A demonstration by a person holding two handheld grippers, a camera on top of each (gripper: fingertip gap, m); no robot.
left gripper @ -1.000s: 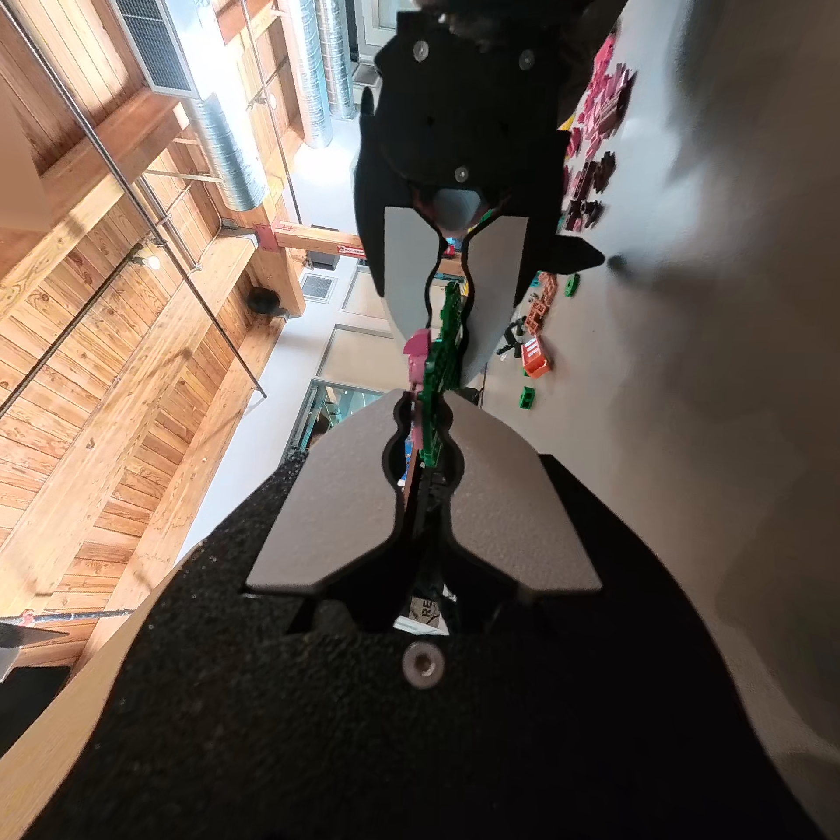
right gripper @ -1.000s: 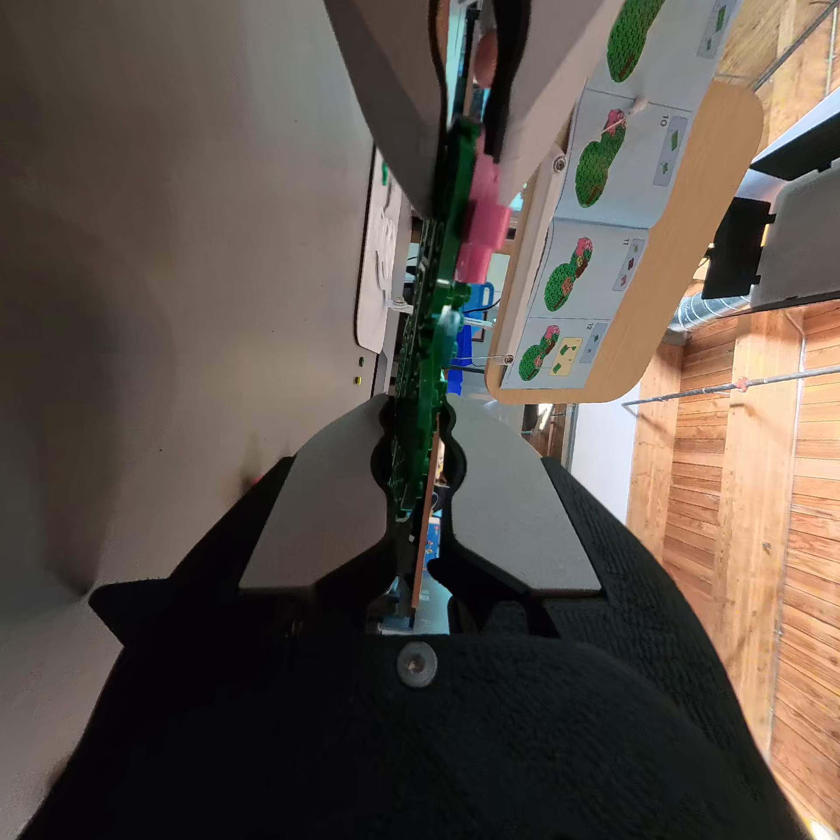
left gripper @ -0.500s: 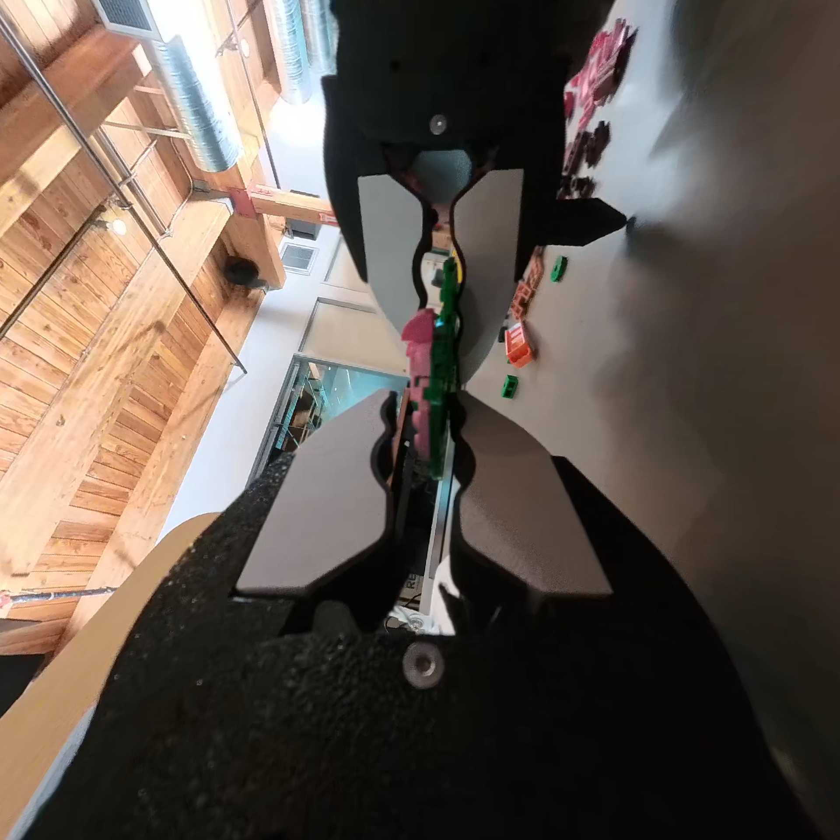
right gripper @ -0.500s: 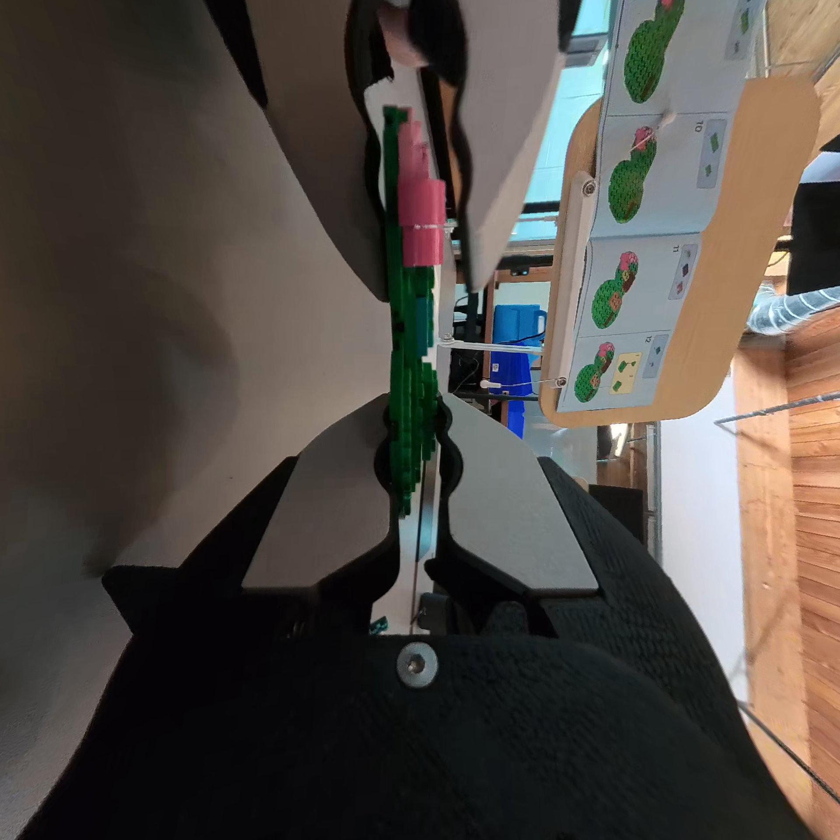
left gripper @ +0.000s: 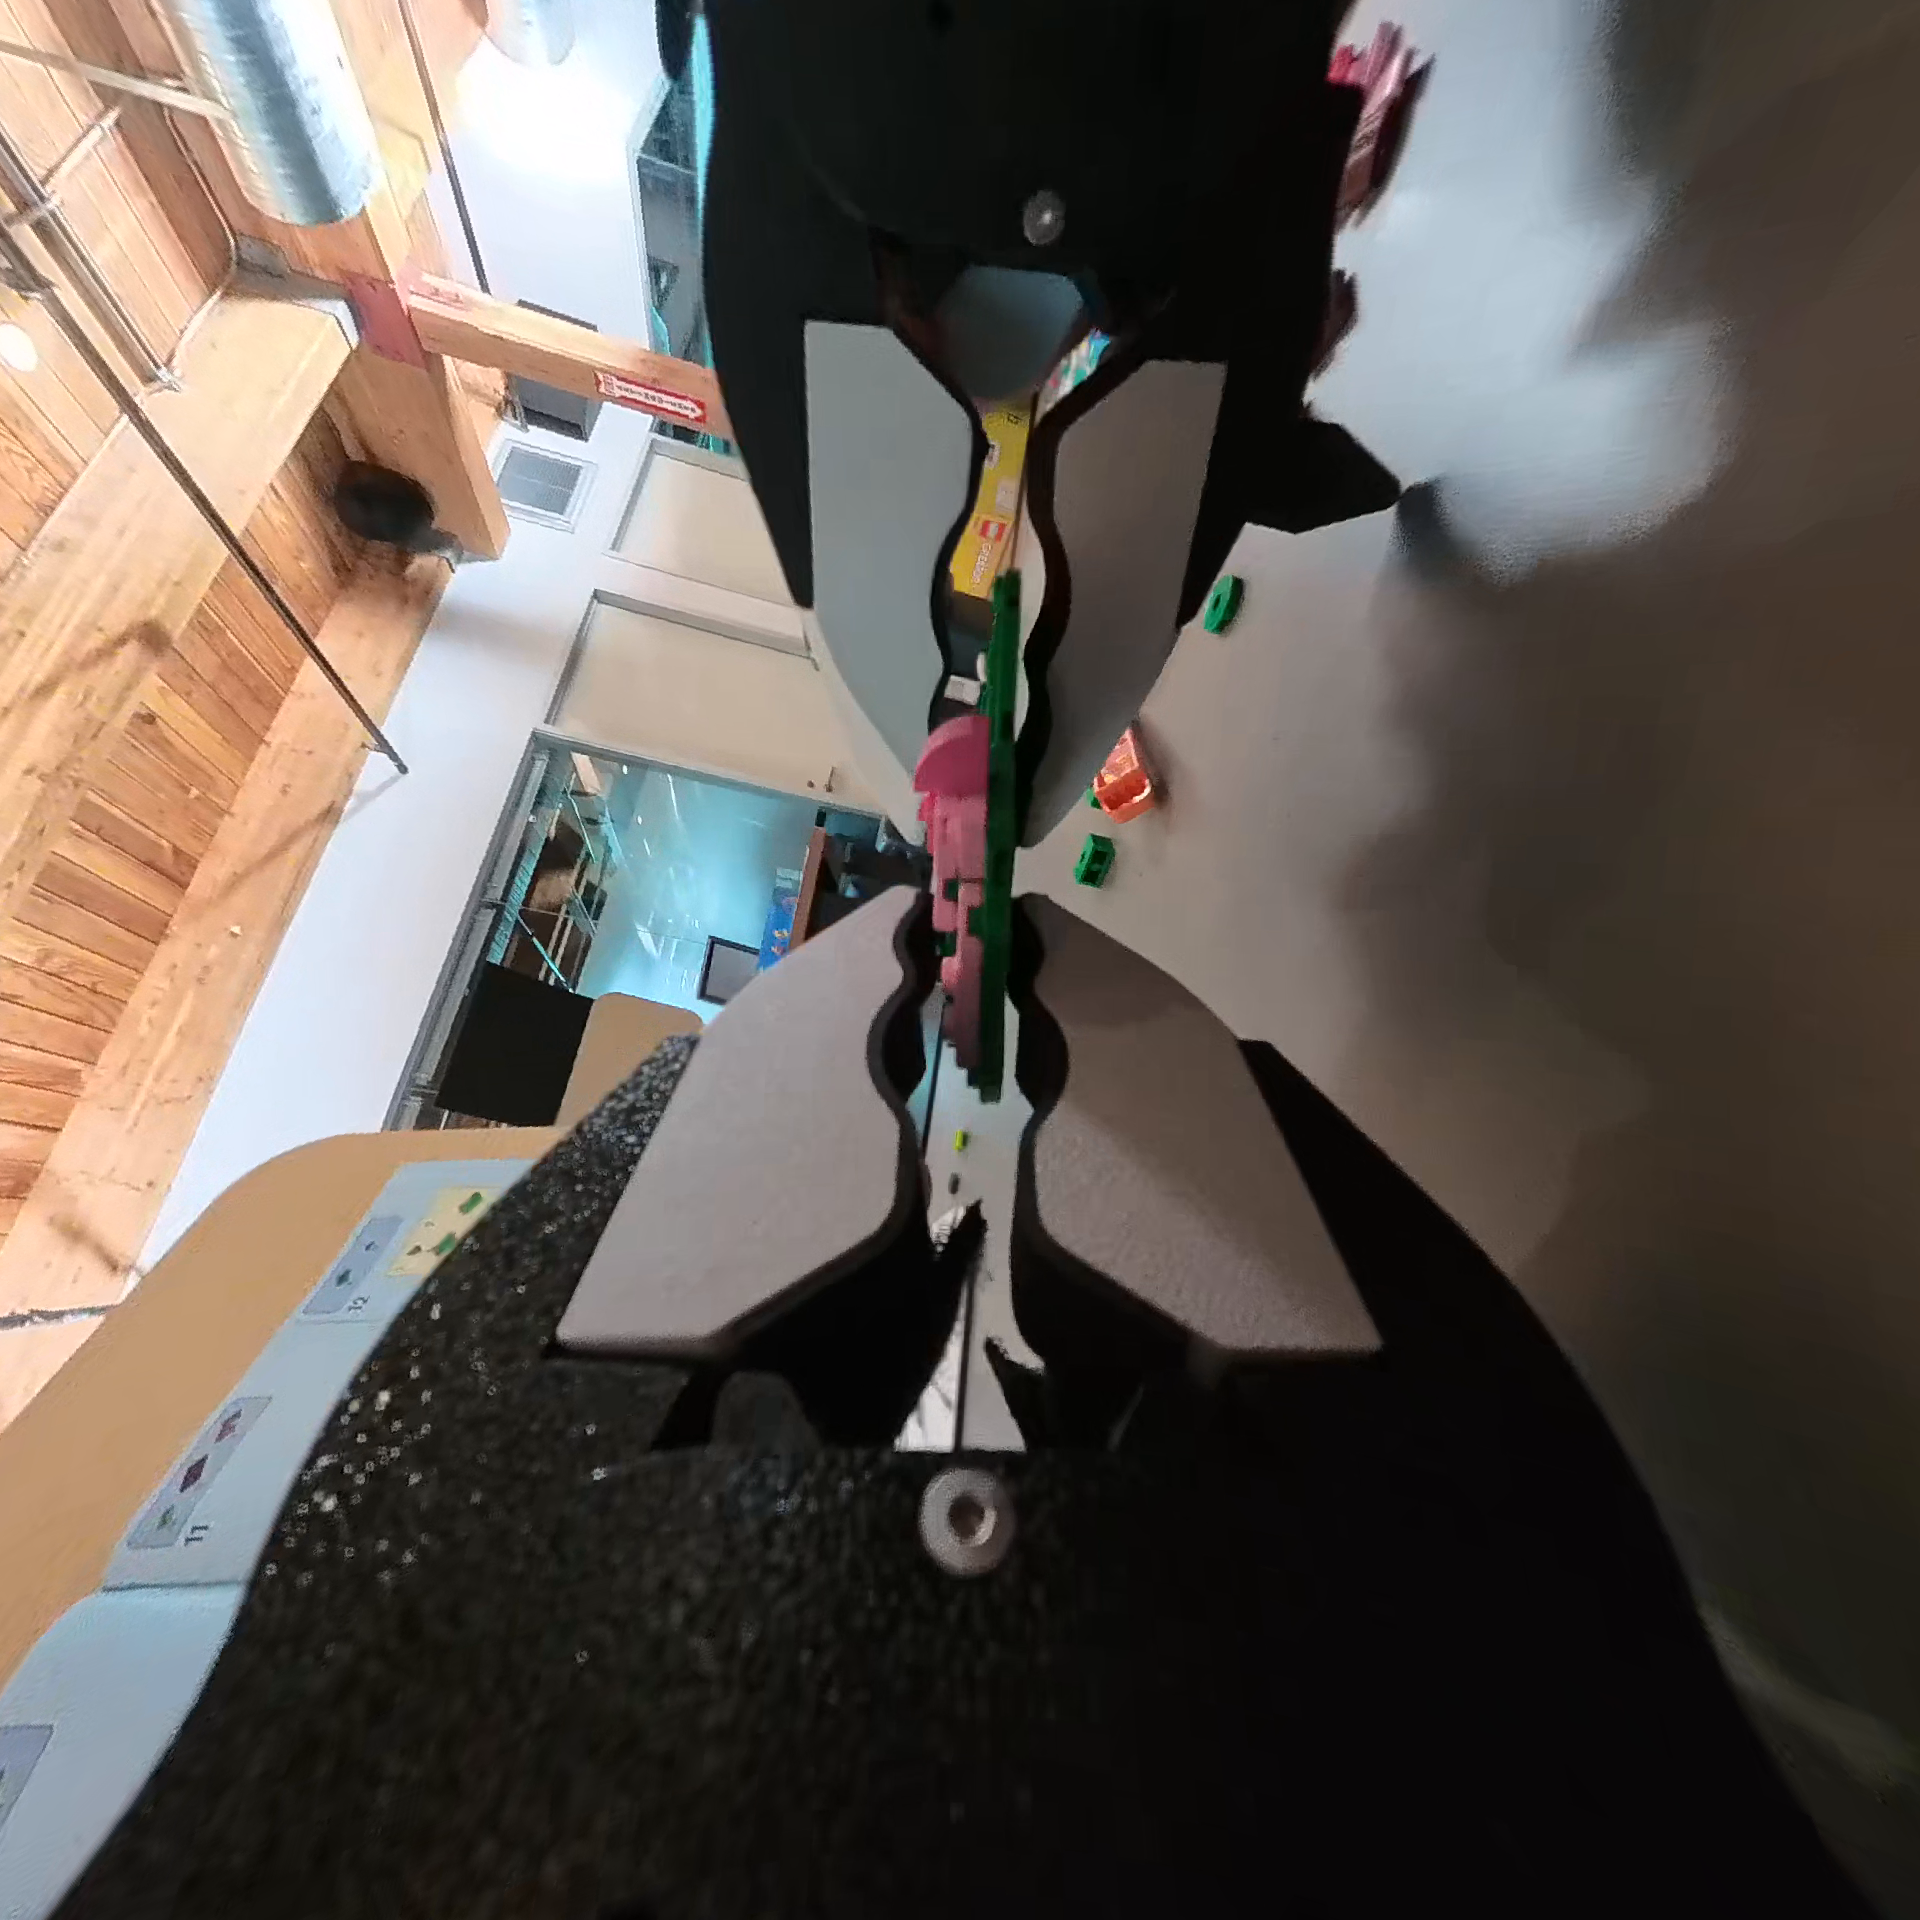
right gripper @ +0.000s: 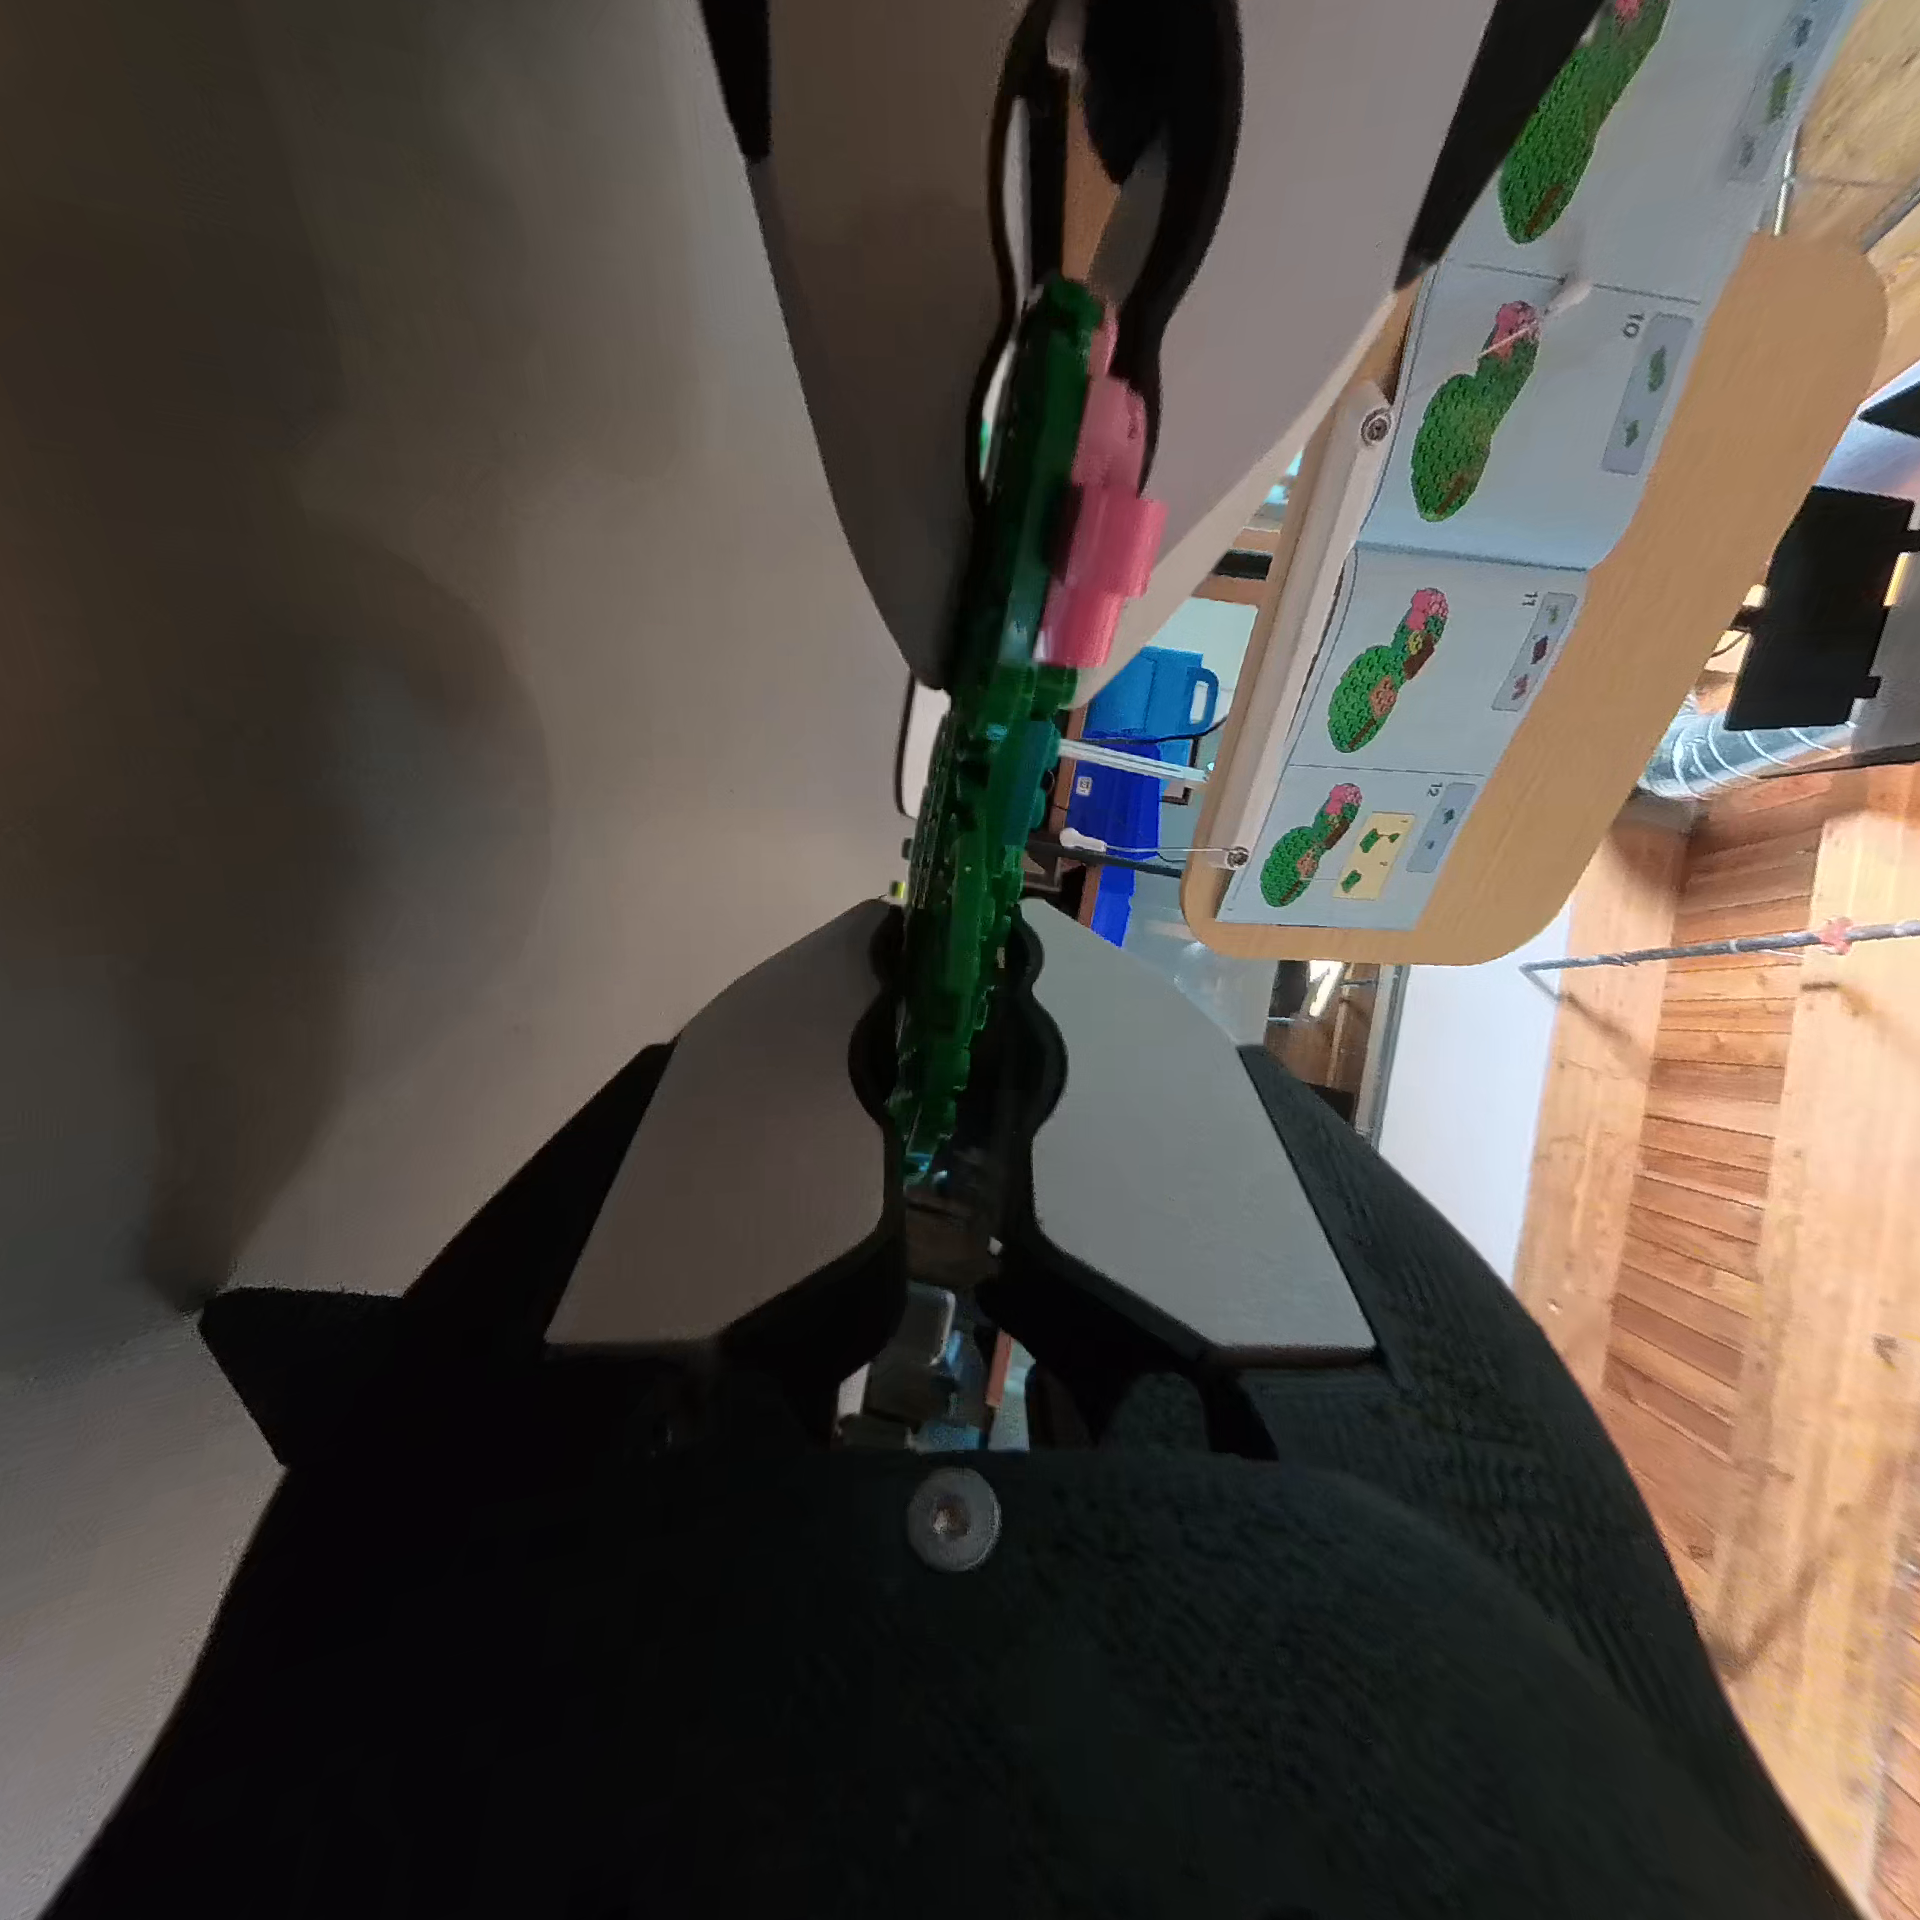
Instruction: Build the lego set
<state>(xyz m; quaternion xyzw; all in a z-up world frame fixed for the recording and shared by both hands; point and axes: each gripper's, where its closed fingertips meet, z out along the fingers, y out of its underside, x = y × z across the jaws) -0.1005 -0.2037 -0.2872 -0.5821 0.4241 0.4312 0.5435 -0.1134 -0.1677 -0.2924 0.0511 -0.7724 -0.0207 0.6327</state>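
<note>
A flat green lego plate assembly (left gripper: 1000, 790) with pink bricks (left gripper: 961, 831) on one face hangs edge-on in the air between my two grippers, beside the grey table (left gripper: 1558, 935). My left gripper (left gripper: 966, 987) is shut on its near end, one pad on the pink bricks and the other on the green back. My right gripper (left gripper: 971, 831) faces it from the top of that view. In the right wrist view, my right gripper (right gripper: 951, 997) is shut on the green plate (right gripper: 966, 935). The left gripper (right gripper: 1013, 681) grips the far end over the pink bricks (right gripper: 1107, 530).
An instruction booklet on a wooden board (right gripper: 1455, 623) hangs to the right, and also shows in the left wrist view (left gripper: 343, 1278). Loose bricks lie on the table: a green one (left gripper: 1094, 860), an orange one (left gripper: 1127, 779), a dark red pile (left gripper: 1371, 104). A yellow box (left gripper: 992, 520) stands behind.
My left jaws opened wider half a second ago and have closed again on the plate, now farther in over the pink bricks. My right gripper kept its hold. Both views have swung a little.
</note>
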